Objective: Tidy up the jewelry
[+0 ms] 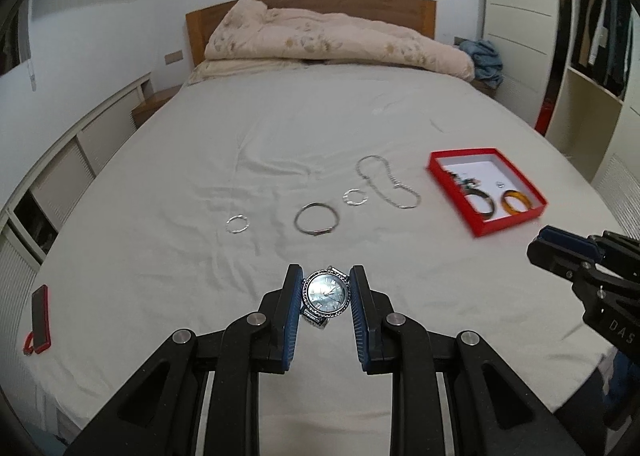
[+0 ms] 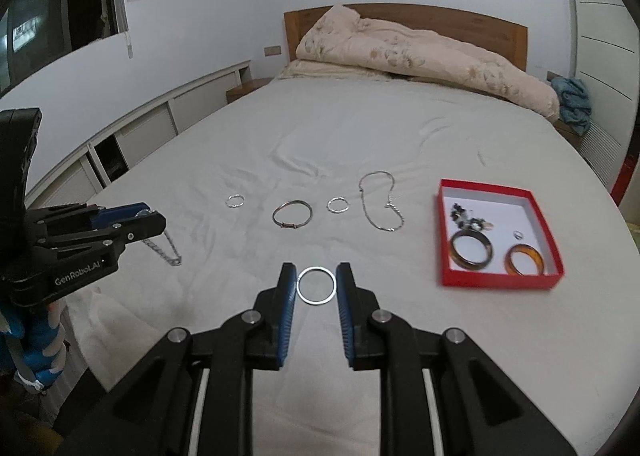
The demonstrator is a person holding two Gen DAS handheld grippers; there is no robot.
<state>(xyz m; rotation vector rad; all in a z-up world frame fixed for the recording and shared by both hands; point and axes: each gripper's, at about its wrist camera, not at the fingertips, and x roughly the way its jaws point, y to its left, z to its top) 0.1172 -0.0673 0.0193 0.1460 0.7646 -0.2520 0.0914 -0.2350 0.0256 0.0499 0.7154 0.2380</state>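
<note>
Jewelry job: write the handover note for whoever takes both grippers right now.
Left gripper: shut on the watch, held above the bed.
Right gripper: shut on a thin silver ring bangle, also off the sheet.
Done: red box holds two brown bangles, a small ring and a dark beaded piece.
Left: box both held pieces, then the two small hoops, the silver bracelet and the chain lying on the sheet.
</note>
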